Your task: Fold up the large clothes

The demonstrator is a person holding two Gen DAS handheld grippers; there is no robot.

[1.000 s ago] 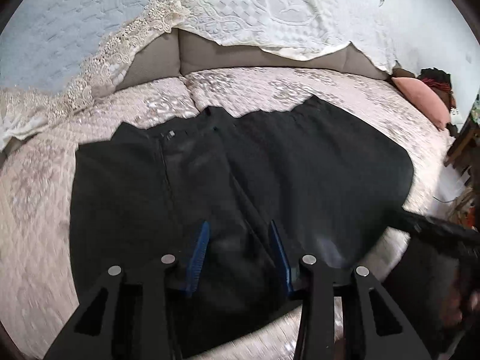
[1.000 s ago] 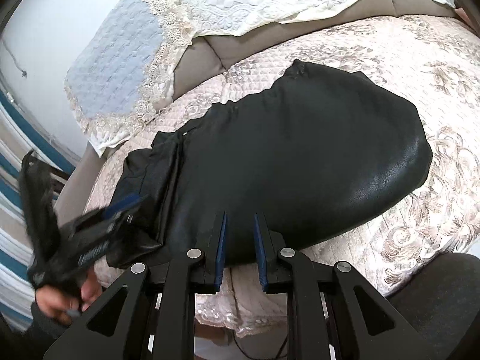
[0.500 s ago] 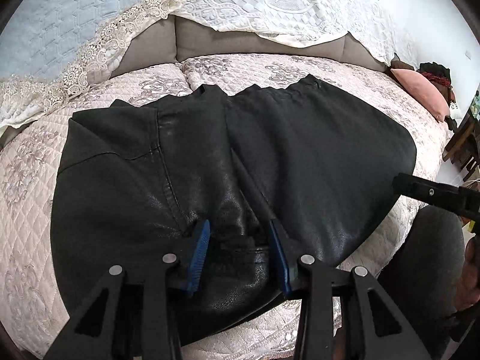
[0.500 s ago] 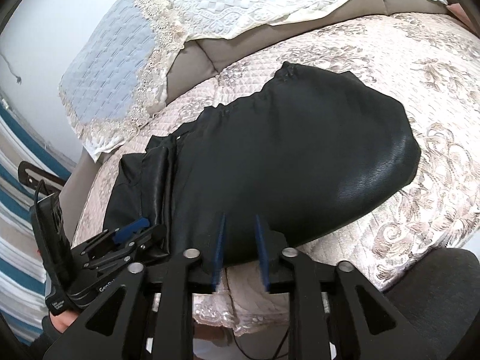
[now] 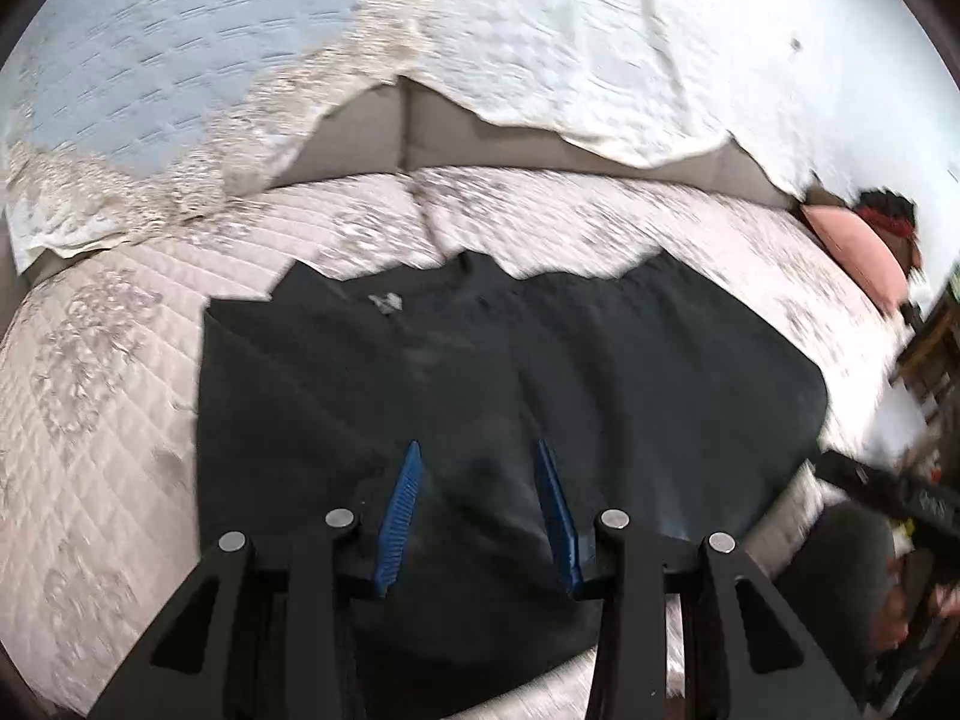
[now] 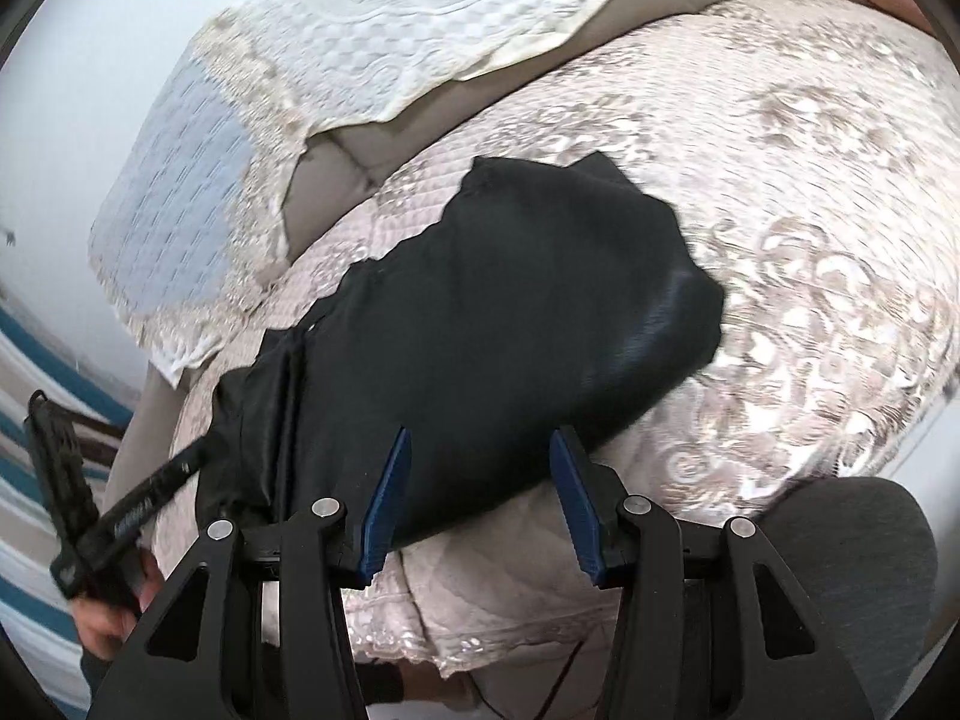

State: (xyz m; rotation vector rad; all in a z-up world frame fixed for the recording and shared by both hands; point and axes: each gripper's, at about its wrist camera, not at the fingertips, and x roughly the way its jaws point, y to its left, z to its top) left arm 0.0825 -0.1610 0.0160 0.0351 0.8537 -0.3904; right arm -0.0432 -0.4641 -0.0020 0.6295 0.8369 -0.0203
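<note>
A black, leather-like garment (image 5: 600,372) lies folded flat on the pale quilted bedspread (image 5: 108,408). My left gripper (image 5: 477,444) hovers over the garment's near part. Its blue pads (image 5: 399,516) stand apart with nothing pinched between them. In the right wrist view the same garment (image 6: 510,312) stretches away from the bed's near edge. My right gripper (image 6: 483,432) is over that near hem with its jaws opening, and the pads do not press on the cloth. Each gripper shows in the other's view: the right gripper (image 5: 888,492) and the left gripper (image 6: 144,504), held in a hand.
A grey headboard (image 5: 360,138) draped with a white lace cover (image 5: 540,42) backs the bed. A pink cushion (image 5: 858,252) and dark wooden furniture (image 5: 930,354) sit at the far right. The person's grey-clad knee (image 6: 864,546) is by the bed edge, with a striped rug (image 6: 30,468) on the left.
The right gripper's jaws have spread from nearly shut to wide apart, and it has shifted and rolled. The left gripper has pulled back and up from the garment, blurring its view.
</note>
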